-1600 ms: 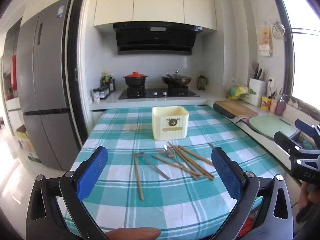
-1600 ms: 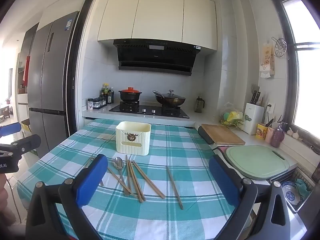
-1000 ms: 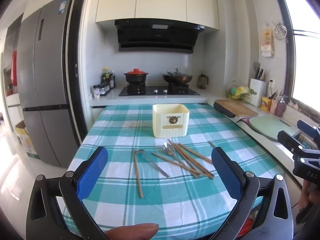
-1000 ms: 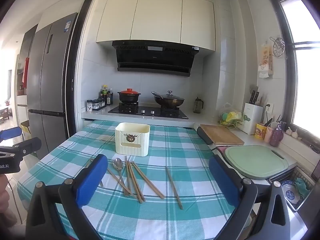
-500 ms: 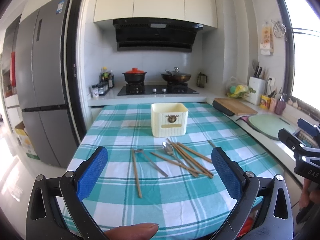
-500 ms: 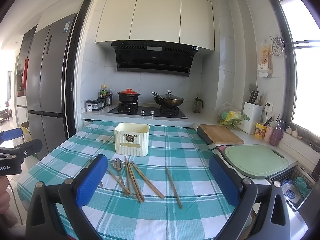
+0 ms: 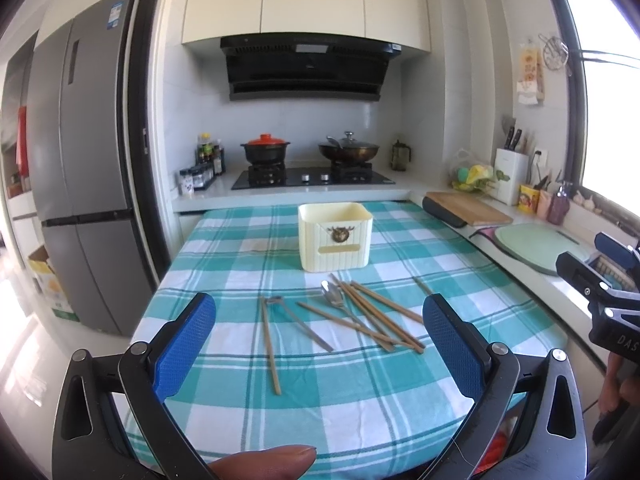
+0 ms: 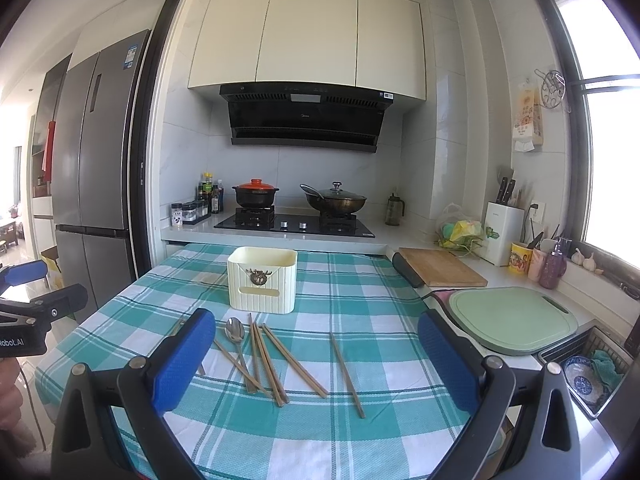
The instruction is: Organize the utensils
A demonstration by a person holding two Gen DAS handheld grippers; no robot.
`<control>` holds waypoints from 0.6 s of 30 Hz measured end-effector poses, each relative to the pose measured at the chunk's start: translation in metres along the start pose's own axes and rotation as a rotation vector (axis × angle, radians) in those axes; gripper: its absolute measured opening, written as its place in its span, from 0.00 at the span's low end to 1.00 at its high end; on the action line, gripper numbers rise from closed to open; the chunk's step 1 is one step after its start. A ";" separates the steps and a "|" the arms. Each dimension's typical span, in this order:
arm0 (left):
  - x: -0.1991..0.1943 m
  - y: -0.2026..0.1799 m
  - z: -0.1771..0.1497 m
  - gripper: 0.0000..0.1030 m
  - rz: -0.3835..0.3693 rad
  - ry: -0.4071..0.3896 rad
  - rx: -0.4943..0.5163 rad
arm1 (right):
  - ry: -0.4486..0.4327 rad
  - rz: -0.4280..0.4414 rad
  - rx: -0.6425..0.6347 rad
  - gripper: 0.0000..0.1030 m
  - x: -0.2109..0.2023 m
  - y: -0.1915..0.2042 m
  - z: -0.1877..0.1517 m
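While both grippers are hovering spread wide and holding nothing, the utensils are lying on the checked desk (image 8: 360, 432) just in front of the cream holder (image 8: 262, 280), ahead of the left gripper (image 7: 319, 338) and the right gripper (image 8: 314, 360). Chopsticks (image 8: 268, 364) are fanning out before the holder, roughly seven sticks; exact count unclear. One spoon (image 8: 235, 330) is lying among them, one fork (image 7: 298, 320) left of them.
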State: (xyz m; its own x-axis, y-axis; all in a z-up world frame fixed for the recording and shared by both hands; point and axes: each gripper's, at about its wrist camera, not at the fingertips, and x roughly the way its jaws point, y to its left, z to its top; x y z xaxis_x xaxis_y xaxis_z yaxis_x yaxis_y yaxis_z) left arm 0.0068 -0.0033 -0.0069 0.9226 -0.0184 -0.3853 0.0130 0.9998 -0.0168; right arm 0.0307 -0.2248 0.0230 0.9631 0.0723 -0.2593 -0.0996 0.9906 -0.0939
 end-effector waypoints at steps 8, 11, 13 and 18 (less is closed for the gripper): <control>0.001 -0.001 -0.002 1.00 -0.005 0.005 0.004 | 0.001 0.001 0.000 1.00 0.001 -0.003 -0.002; 0.001 -0.001 -0.002 1.00 -0.005 0.005 0.004 | 0.002 0.001 0.002 1.00 0.000 -0.003 -0.001; 0.001 -0.001 -0.002 1.00 -0.007 0.005 0.004 | 0.001 0.000 0.002 1.00 0.000 -0.003 -0.002; 0.001 -0.003 -0.002 1.00 -0.006 0.005 0.006 | -0.002 -0.004 0.003 1.00 0.001 -0.004 -0.003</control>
State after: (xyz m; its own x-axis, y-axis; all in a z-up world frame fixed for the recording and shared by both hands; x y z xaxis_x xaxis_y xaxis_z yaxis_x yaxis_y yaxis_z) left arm 0.0068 -0.0061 -0.0092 0.9204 -0.0250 -0.3901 0.0213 0.9997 -0.0137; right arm 0.0309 -0.2295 0.0201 0.9641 0.0684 -0.2566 -0.0950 0.9912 -0.0926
